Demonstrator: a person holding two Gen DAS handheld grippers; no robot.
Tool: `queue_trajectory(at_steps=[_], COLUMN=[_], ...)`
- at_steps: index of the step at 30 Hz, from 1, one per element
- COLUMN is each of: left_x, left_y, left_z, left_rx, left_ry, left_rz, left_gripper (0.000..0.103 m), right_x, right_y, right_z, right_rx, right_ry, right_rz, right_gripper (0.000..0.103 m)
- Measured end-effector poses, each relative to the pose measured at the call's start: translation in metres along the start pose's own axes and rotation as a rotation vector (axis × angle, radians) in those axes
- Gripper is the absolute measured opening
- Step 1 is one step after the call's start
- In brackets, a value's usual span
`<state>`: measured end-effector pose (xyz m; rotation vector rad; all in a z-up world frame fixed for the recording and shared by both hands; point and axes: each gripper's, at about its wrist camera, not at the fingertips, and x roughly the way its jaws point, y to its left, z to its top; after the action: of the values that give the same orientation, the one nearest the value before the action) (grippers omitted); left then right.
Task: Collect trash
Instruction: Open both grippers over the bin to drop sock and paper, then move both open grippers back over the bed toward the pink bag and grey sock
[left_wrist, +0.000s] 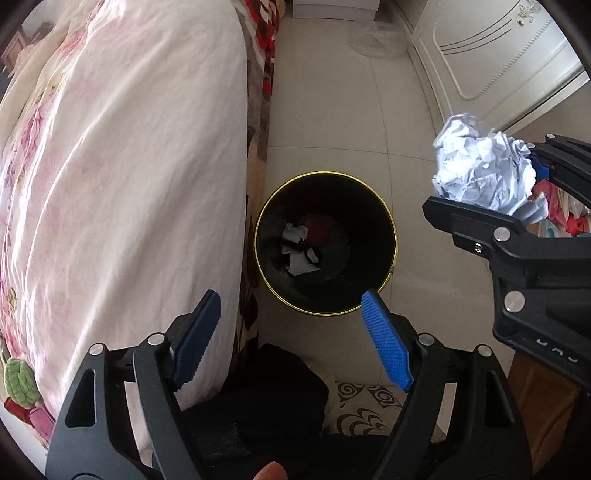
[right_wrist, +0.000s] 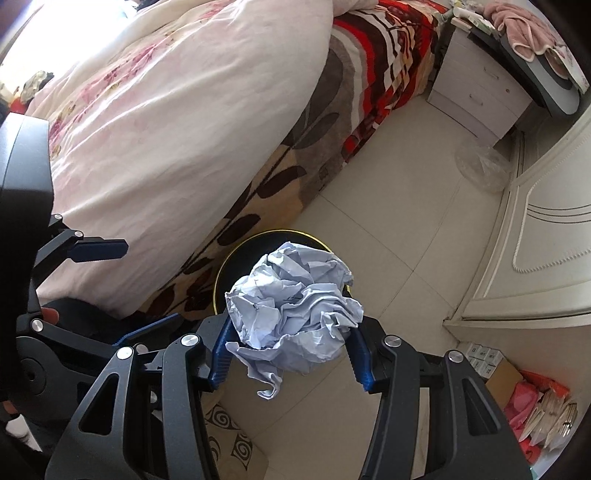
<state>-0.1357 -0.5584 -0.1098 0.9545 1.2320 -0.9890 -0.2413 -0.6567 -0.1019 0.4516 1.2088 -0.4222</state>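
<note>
A black bin with a gold rim (left_wrist: 369, 221) stands on the tiled floor beside the bed. White and black scraps (left_wrist: 301, 245) lie at its bottom. My left gripper (left_wrist: 291, 299) hangs straight over the bin, its blue pads wide apart with nothing between them. My right gripper (right_wrist: 291, 332) is shut on a crumpled ball of pale paper (right_wrist: 295, 306). It holds the ball above the bin's near edge (right_wrist: 236, 269), which the paper mostly hides. In the left wrist view the same paper ball (left_wrist: 484, 166) sits to the right of the bin, higher up.
A bed with a pink floral quilt (left_wrist: 129, 166) fills the left. A white wardrobe door (left_wrist: 498, 55) lines the right. A clear plastic bag (right_wrist: 480, 166) lies by a white nightstand (right_wrist: 476, 96). Boxes and pink bags (right_wrist: 517, 398) sit at lower right; a patterned cushion (left_wrist: 362, 410) lies below.
</note>
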Motion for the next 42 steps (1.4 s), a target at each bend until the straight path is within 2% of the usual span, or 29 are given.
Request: queue_trajectory(at_steps=[4, 5, 6, 8, 11, 26, 30, 42], left_x=[-0.003, -0.003, -0.004, -0.005, -0.003, -0.013, -0.019, -0.041], left_y=[0.003, 0.004, 0.004, 0.006, 0.008, 0.029, 0.038, 0.086], left_z=[-0.003, -0.003, -0.004, -0.005, -0.006, -0.031, -0.038, -0.080], left_rx=[-0.012, -0.014, -0.015, -0.015, -0.018, -0.068, -0.085, -0.196], left_ry=[0.000, -0.001, -0.004, -0.006, -0.008, -0.001, -0.011, -0.040], left_rz=[-0.006, -0.005, -0.002, 0.000, 0.017, 0.013, 0.021, 0.044], left_gripper=[0.078, 0.078, 0.078, 0.081, 0.081, 0.081, 0.081, 0.084], right_x=[0.010, 0.013, 0.014, 0.019, 0.021, 0.009, 0.001, -0.016], right_y=[0.003, 0.006, 0.007, 0.011, 0.012, 0.043, 0.060, 0.124], right_z=[0.001, 0.001, 0.001, 0.002, 0.002, 0.002, 0.006, 0.013], right_rx=[-0.018, -0.026, -0.029, -0.041, -0.038, -0.082, -0.100, -0.200], right_ry=[0.033, 0.042, 0.039, 0.055, 0.056, 0.058, 0.039, 0.008], right_rz=[-0.026, -0.038, -0.043, -0.049, -0.059, -0.063, -0.051, -0.024], right_gripper=[0.056, 0.064, 0.066, 0.067, 0.075, 0.076, 0.080, 0.079])
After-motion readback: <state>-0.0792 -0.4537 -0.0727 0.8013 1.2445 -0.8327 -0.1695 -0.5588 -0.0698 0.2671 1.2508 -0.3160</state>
